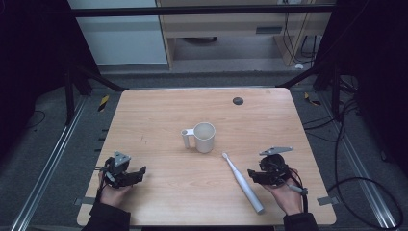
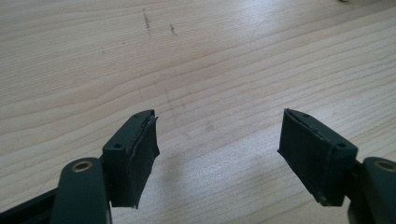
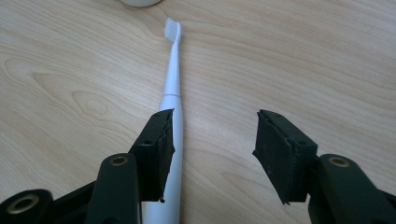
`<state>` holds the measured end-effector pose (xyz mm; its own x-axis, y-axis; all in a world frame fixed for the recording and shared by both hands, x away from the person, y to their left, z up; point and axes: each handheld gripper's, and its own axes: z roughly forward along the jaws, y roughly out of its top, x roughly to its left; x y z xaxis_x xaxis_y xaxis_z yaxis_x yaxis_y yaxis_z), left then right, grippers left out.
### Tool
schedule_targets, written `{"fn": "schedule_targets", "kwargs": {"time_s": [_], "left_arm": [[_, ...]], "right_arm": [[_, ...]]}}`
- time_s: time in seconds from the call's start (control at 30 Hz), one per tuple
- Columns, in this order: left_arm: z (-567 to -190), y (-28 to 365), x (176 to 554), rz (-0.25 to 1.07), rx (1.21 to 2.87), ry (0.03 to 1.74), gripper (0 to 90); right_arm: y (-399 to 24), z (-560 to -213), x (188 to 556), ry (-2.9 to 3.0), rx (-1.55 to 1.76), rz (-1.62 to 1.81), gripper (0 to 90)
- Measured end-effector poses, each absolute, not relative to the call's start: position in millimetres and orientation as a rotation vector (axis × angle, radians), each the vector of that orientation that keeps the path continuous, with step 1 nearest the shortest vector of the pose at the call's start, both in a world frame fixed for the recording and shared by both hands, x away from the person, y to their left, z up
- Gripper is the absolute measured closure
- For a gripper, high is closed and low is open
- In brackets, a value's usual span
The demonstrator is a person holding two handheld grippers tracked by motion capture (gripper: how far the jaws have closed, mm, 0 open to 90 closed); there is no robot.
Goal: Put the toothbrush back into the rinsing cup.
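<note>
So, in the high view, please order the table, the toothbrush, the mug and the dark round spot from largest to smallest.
1. table
2. toothbrush, longest after the table, though thin
3. mug, shorter but bulkier, so this pair is close
4. dark round spot

A pale, light-brown wooden table [image 1: 159,120] shows fine straight grain lines with darker swirls and a few small dark scuff marks, and a small dark grey round spot [image 1: 237,101] near its far edge. On it stands a cream-white mug [image 1: 204,137] and lies an all-white electric toothbrush [image 1: 242,182] with white bristles. The left gripper [image 1: 126,174] and right gripper [image 1: 263,174] are black, each topped by a grey plate, with brass-coloured rings. The person's sleeves are black.
</note>
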<state>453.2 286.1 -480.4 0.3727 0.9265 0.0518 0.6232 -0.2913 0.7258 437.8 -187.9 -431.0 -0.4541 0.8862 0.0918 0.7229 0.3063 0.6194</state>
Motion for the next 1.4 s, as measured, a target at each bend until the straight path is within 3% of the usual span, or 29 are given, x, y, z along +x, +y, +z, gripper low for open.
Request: {"fn": "schedule_targets", "kwargs": {"time_s": [0.7, 1.4], "left_arm": [[-481.3, 283.7, 454.9, 0.632, 2.038, 1.327, 26.8], [-481.4, 283.2, 455.0, 0.632, 2.045, 1.322, 26.7]], "right_arm": [[-144.0, -430.9, 469.9, 2.470, 1.437, 0.735, 47.0], [-132.3, -454.1, 468.2, 2.574, 1.440, 0.601, 52.4]]}}
